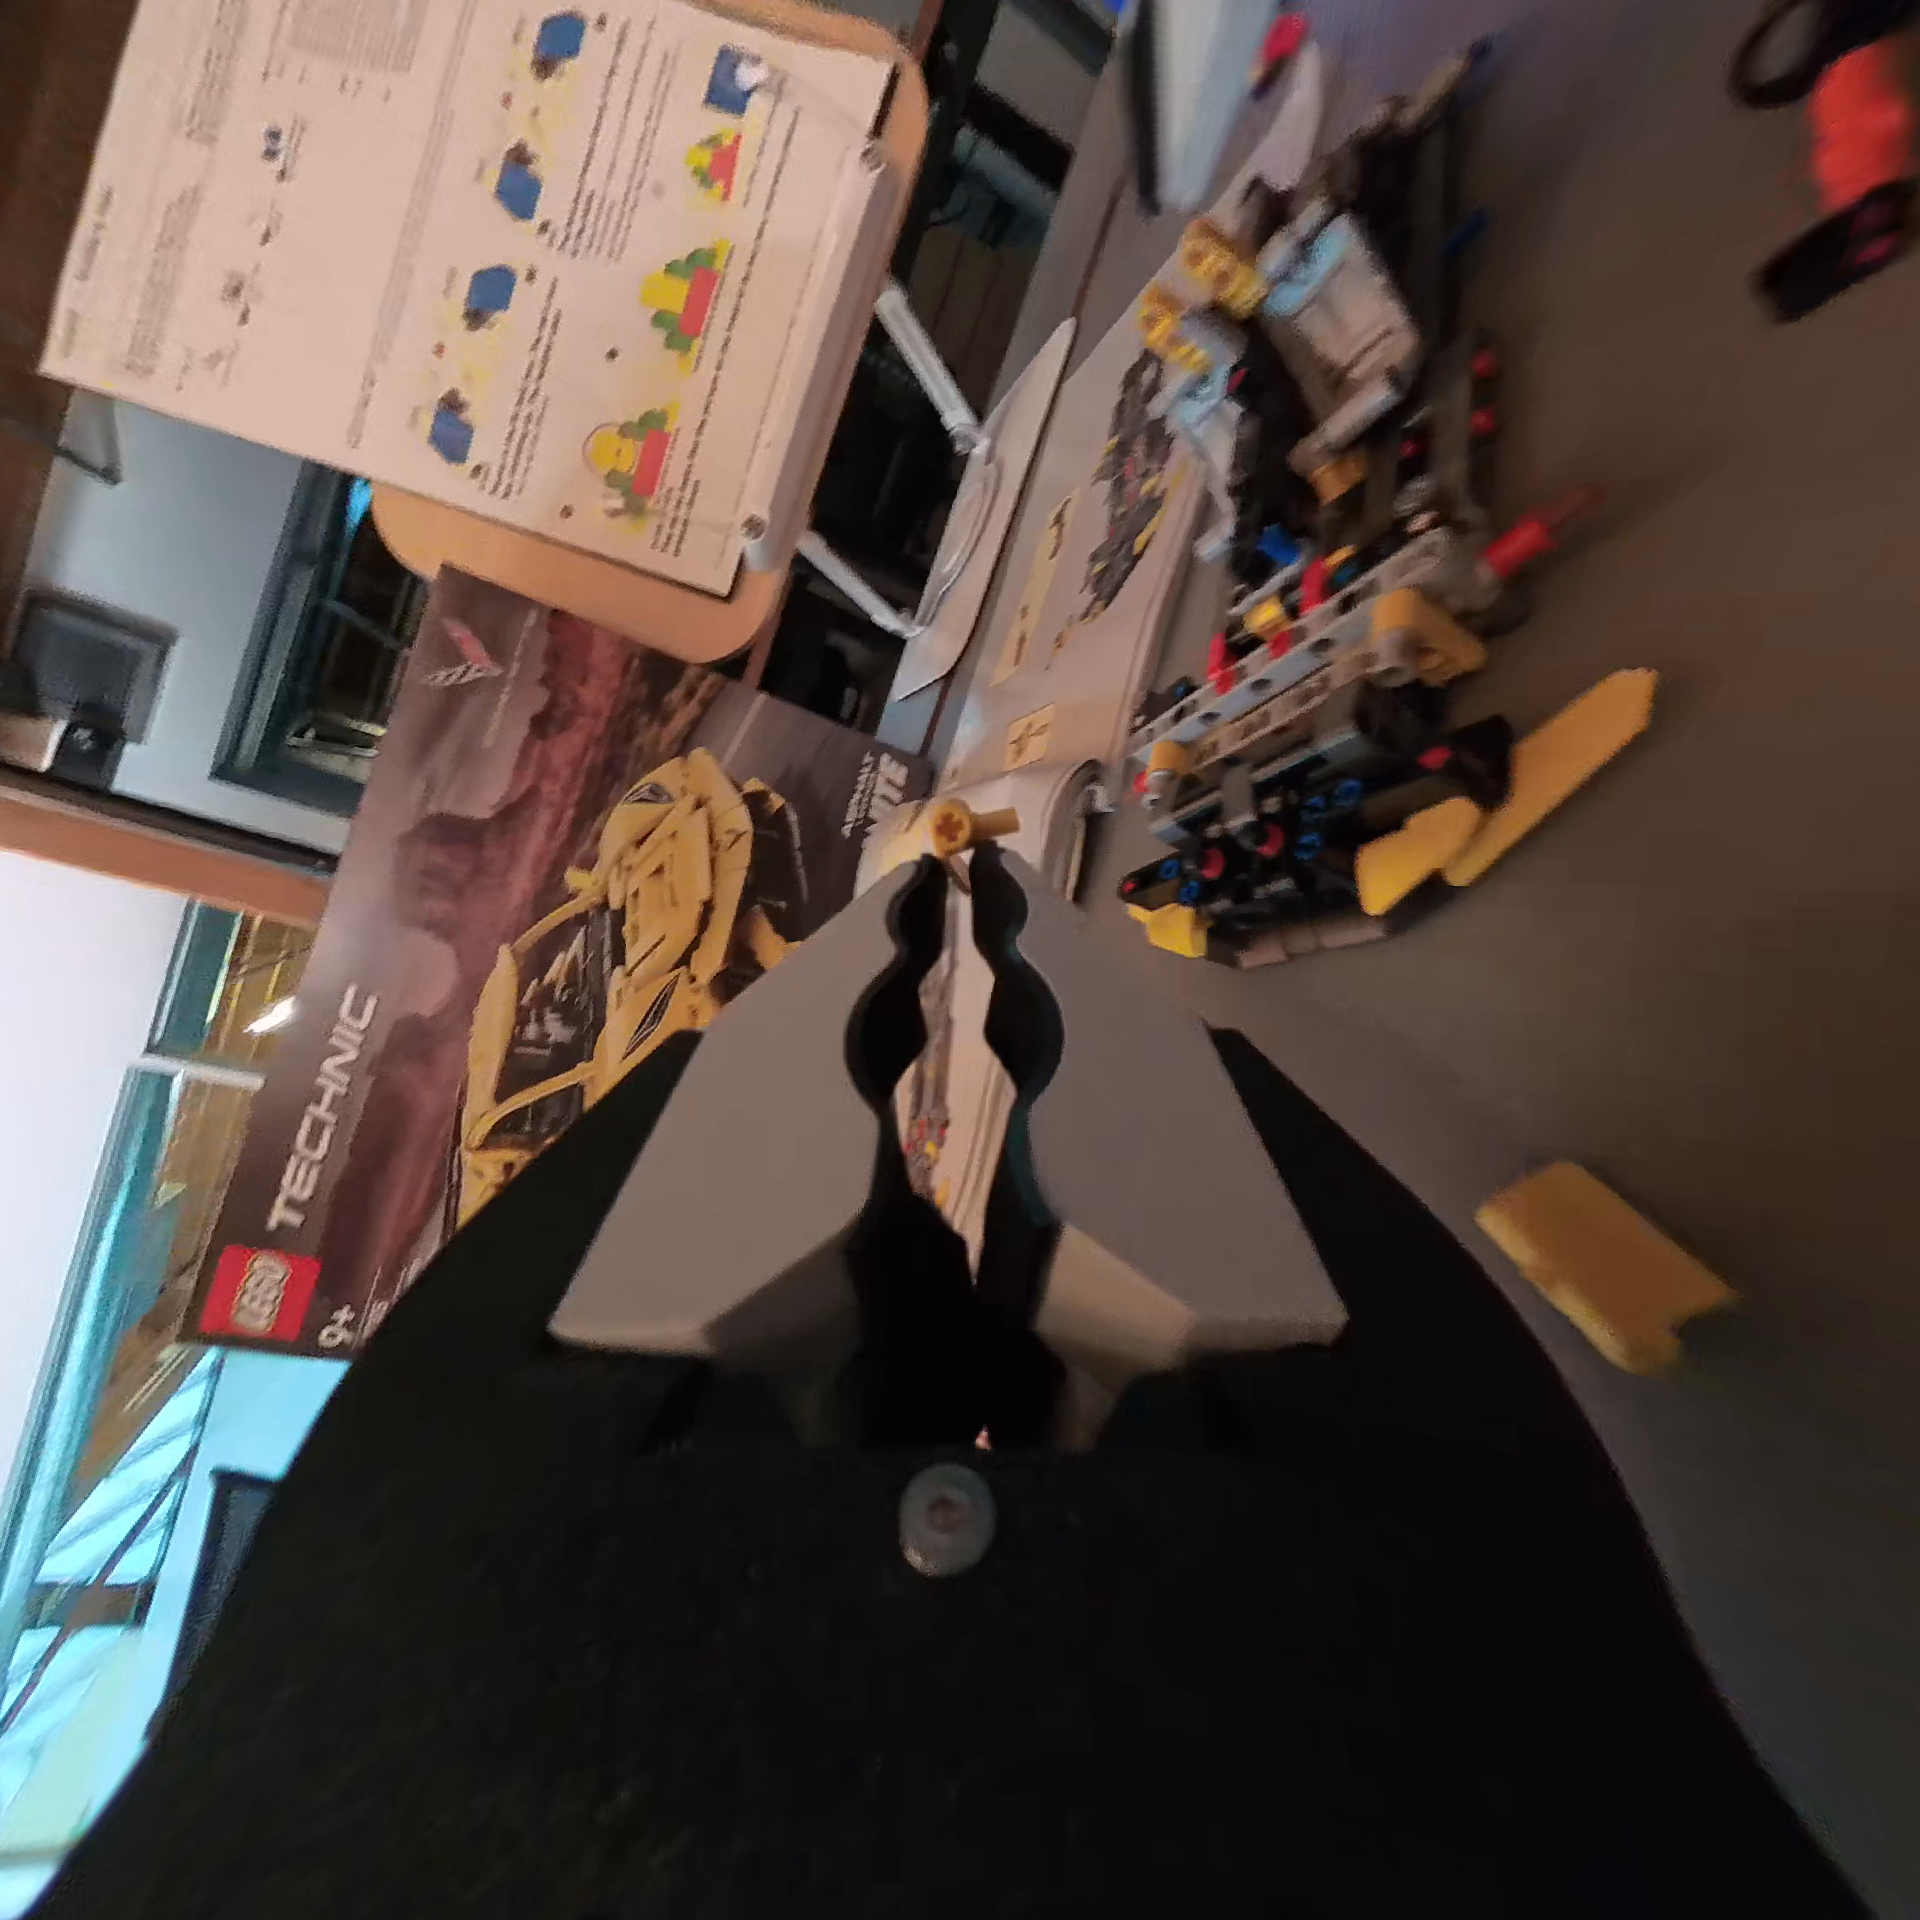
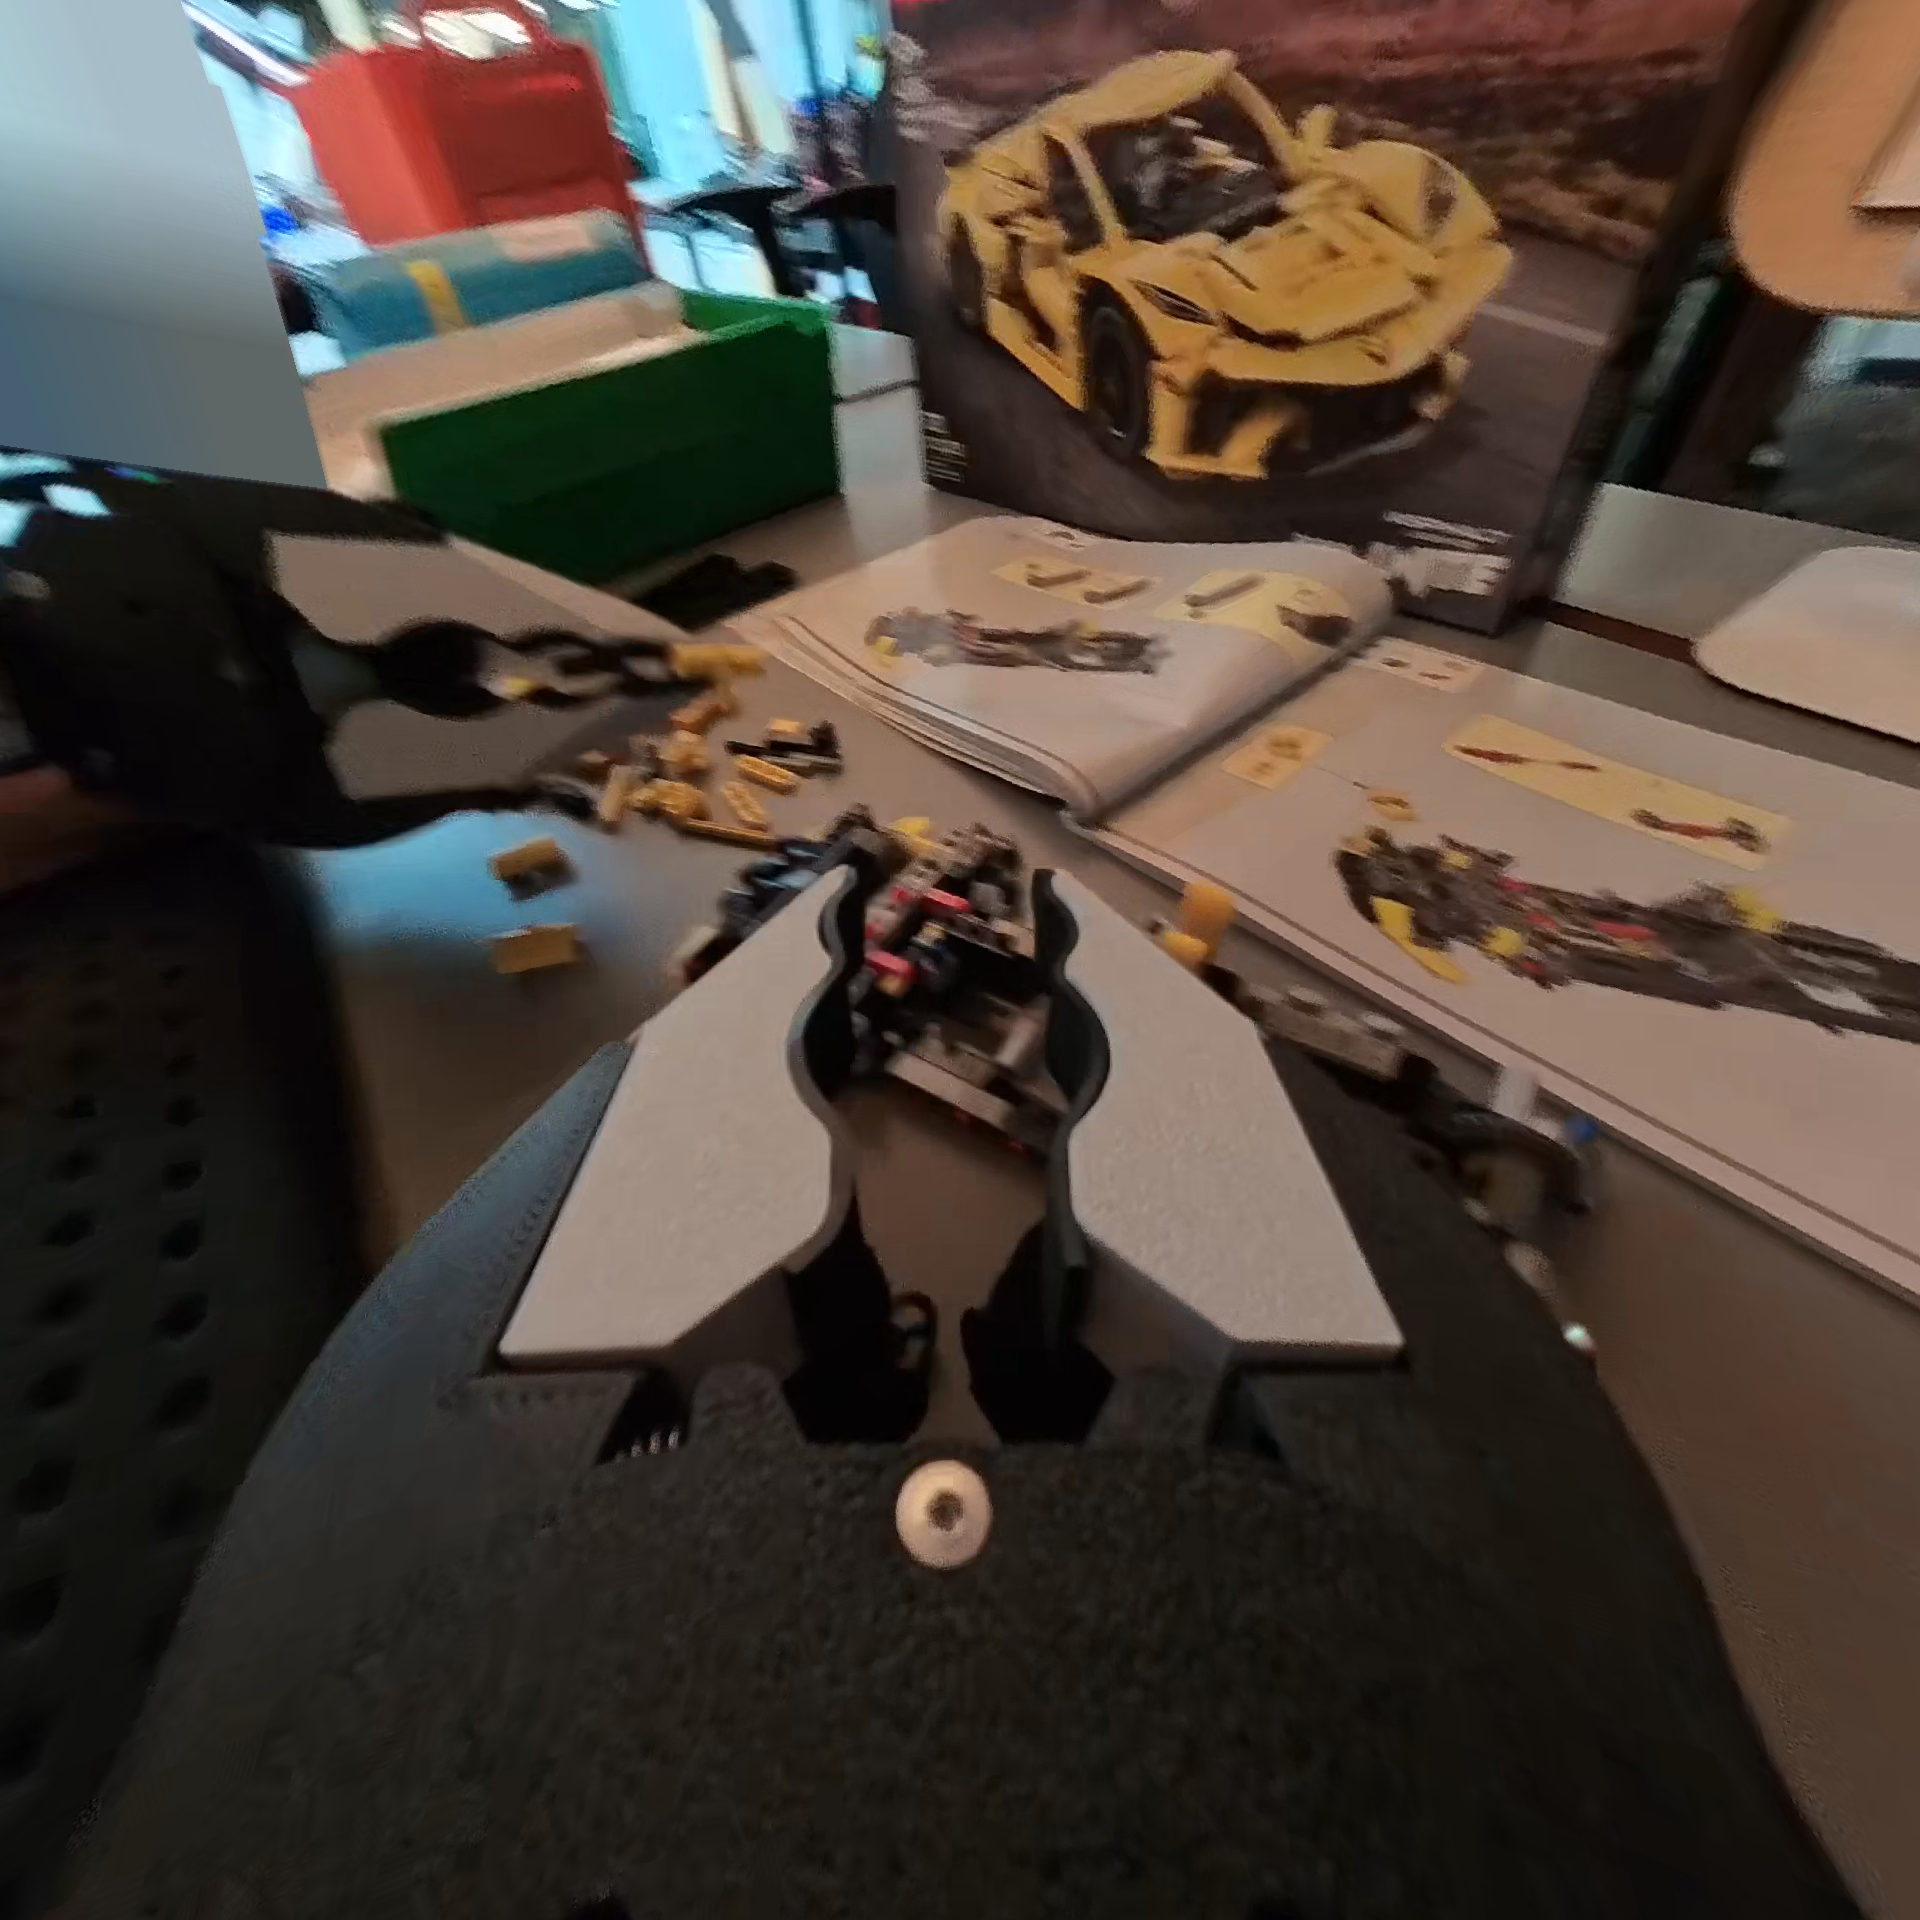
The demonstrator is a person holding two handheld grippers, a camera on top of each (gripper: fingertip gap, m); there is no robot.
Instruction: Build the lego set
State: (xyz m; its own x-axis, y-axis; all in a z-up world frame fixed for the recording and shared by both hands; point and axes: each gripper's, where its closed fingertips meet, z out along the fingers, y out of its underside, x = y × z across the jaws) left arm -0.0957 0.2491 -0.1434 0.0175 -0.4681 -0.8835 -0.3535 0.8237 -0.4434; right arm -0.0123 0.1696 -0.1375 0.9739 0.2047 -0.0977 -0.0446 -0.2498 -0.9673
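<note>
My left gripper (image 1: 951, 862) is shut on a small yellow connector piece (image 1: 954, 828), held in the air in front of the set's box. It also shows at the left of the right wrist view (image 2: 675, 665), above a pile of loose yellow and black pieces (image 2: 707, 774). The partly built black, grey and yellow car chassis (image 1: 1340, 644) lies on the grey table. My right gripper (image 2: 945, 894) is open, just above and behind one end of the chassis (image 2: 935, 997), which shows between its fingers. I cannot tell whether it touches the chassis.
The set's box (image 2: 1247, 260) stands at the back, with the open instruction booklet (image 2: 1091, 644) in front of it. A green bin (image 2: 623, 436) stands at the back left. A loose yellow panel (image 1: 1600, 1273) lies near the chassis. A clipboard with a printed sheet (image 1: 499, 260) stands behind. Across from one pair of fingers to the other is roughly 12 centimeters.
</note>
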